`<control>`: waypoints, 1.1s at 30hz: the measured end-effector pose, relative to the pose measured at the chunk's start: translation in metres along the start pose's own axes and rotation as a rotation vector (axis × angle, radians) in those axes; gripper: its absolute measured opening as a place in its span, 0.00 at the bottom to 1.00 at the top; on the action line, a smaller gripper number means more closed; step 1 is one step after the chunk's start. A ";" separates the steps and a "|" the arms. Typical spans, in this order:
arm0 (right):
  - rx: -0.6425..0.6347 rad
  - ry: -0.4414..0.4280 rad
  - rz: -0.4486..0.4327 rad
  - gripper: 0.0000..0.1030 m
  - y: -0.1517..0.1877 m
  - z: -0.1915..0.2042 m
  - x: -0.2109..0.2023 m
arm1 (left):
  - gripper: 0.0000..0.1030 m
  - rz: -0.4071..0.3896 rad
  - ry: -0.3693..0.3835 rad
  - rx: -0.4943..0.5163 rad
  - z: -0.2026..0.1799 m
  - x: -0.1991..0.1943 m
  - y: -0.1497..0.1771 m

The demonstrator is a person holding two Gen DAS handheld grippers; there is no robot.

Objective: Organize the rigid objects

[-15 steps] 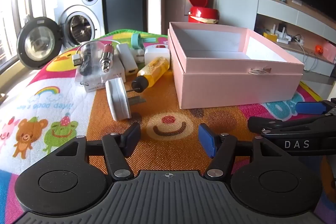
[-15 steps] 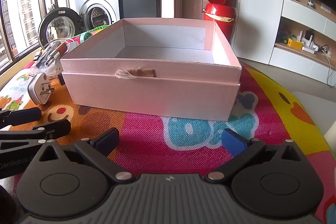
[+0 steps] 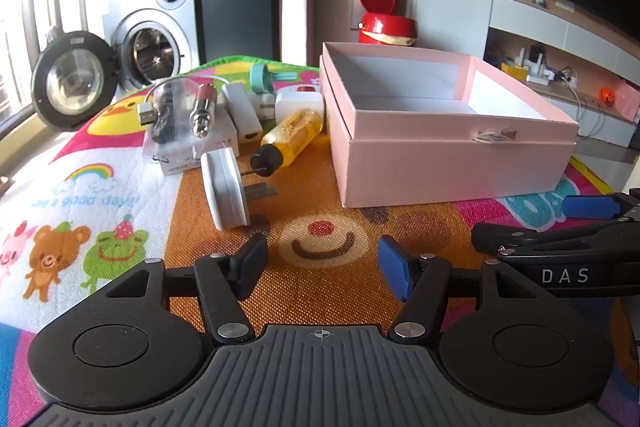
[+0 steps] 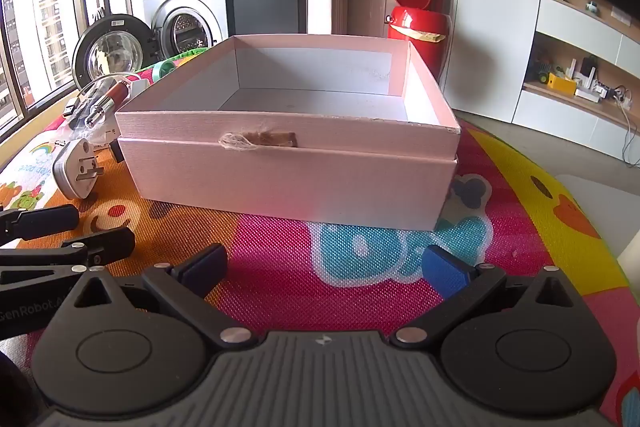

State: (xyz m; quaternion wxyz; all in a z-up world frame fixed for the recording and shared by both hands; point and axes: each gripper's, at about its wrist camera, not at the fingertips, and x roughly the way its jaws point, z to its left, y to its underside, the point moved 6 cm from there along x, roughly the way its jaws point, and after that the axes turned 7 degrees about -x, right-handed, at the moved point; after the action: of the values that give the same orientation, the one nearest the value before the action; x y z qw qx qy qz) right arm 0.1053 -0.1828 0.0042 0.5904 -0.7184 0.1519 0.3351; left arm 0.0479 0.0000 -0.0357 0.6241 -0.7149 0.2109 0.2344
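An open pink box [image 3: 448,163] stands on the colourful play mat, empty inside; it fills the middle of the right wrist view [image 4: 288,171]. Left of it lie a white wall plug [image 3: 226,187], a yellow bottle with a black cap [image 3: 290,137], a red and silver cylinder [image 3: 204,109], a USB cable [image 3: 146,113], white adapters [image 3: 244,115] and a teal item [image 3: 260,77]. My left gripper [image 3: 322,269] is open and empty, low over the mat just short of the plug. My right gripper [image 4: 324,267] is open and empty in front of the box.
The play mat [image 3: 80,195] covers the surface. Behind it stand a washing machine with its round door [image 3: 70,81] open, a red bin [image 3: 386,25] and white shelving [image 4: 580,83]. The left gripper's fingers [image 4: 68,239] show at the left of the right wrist view.
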 end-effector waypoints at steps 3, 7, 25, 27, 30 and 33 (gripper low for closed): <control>0.000 0.000 0.000 1.00 0.000 0.000 0.000 | 0.65 0.000 0.000 0.000 0.000 0.000 0.000; 0.000 0.000 0.000 1.00 0.000 0.000 0.000 | 0.65 0.000 0.000 0.000 0.000 0.000 0.000; -0.001 0.001 -0.001 1.00 0.000 0.001 0.000 | 0.65 0.000 -0.008 0.011 -0.001 0.001 -0.001; -0.001 0.001 -0.001 1.00 0.000 0.000 0.000 | 0.65 -0.001 -0.008 0.011 -0.002 0.001 -0.001; -0.001 0.001 -0.001 1.00 0.000 0.000 0.000 | 0.65 -0.001 -0.007 0.010 -0.002 0.000 0.000; 0.001 -0.001 0.000 1.00 0.000 0.000 0.000 | 0.65 -0.001 -0.008 0.010 -0.002 0.000 -0.001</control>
State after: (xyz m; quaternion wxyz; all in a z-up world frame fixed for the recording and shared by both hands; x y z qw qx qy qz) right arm 0.1054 -0.1829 0.0041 0.5909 -0.7179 0.1517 0.3354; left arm 0.0487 -0.0018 -0.0353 0.6288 -0.7108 0.2093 0.2358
